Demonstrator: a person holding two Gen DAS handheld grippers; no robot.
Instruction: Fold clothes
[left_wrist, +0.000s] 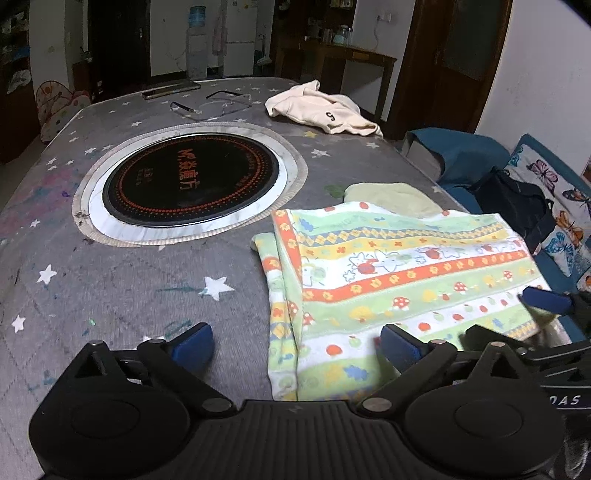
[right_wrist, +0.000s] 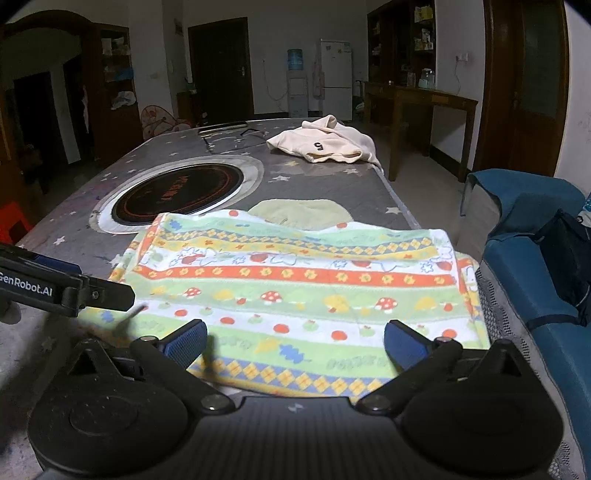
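On star-print grey tabletop (left_wrist: 110, 288): striped mushroom-print cotton cloth (right_wrist: 295, 288) lies folded; both claws, left gripper (left_wrist: 297, 345) & right gripper (right_wrist: 295, 338), wide, empty, prob. just released.

Each handheld gripper is matte black plastic. The left gripper (left_wrist: 297, 345) carries two round hubs flanking a ribbed centre plate, with triangular link arms running forward to the fingers, joined by silver pivot pins. Its fingertips (left_wrist: 194, 347) wear blue textured pads. The right gripper (right_wrist: 295, 341) is built alike, with dimpled blue pads. White lettering "GenRobot.AI" marks the left gripper's side, behind its fingers.
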